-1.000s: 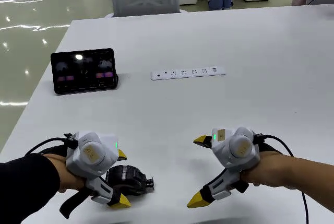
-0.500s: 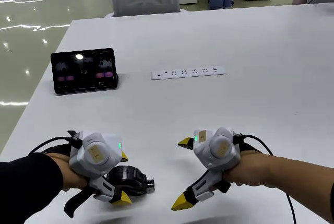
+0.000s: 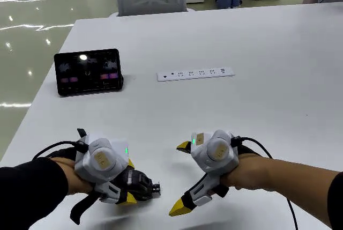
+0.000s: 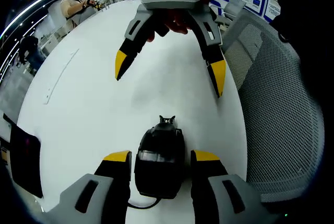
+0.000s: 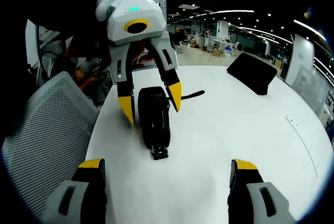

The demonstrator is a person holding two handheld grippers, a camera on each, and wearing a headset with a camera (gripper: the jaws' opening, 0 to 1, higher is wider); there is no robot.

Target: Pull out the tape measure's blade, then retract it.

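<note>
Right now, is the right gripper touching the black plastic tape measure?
Apart. The right gripper view shows bare white table between the right gripper, its yellow-tipped jaws wide open, and the black plastic tape measure at its blade hook.

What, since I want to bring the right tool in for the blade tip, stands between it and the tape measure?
Nothing visible. Bare white table lies between the open right tool and the tape measure, whose blade tip points toward it from the left tool.

Head view: tape measure (image 3: 143,186) half hidden behind left gripper (image 3: 128,182); fingers (image 4: 117,165) touching it unclear; tablet (image 3: 88,72) screen unreadable.
</note>
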